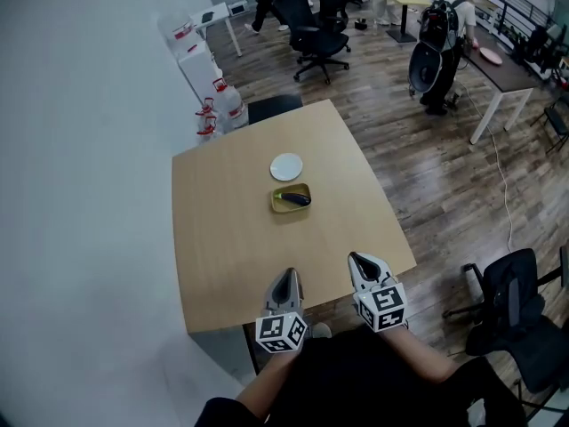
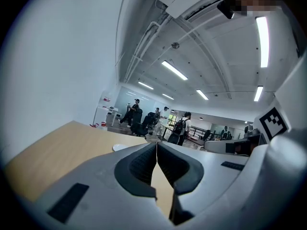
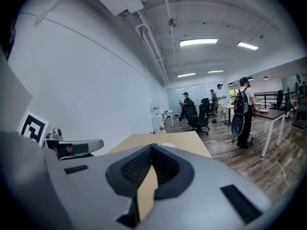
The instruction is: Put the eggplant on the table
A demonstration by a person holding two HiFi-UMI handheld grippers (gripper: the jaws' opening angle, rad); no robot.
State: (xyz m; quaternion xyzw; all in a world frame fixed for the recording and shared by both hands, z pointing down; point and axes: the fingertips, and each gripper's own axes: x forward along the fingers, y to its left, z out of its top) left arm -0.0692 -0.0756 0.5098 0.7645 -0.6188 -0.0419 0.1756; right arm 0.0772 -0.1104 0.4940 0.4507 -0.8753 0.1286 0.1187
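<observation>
A dark purple eggplant (image 1: 294,199) lies in a small yellow-green dish (image 1: 277,205) near the middle of the light wooden table (image 1: 227,238). Just beyond the dish sits a white plate (image 1: 286,166). My left gripper (image 1: 286,278) hovers over the table's near edge, its jaws shut with nothing between them. My right gripper (image 1: 359,261) hangs beside it, a little to the right, also shut and empty. In the left gripper view the left gripper (image 2: 156,145) points along the tabletop. The right gripper (image 3: 152,147) does the same in the right gripper view. The eggplant lies well ahead of both grippers.
A white wall runs along the table's left side. Red-capped water bottles (image 1: 213,114) and a dark chair (image 1: 274,106) stand past the far edge. A black office chair (image 1: 511,305) stands at my right. A person with a backpack (image 1: 440,38) stands by a white desk (image 1: 508,74).
</observation>
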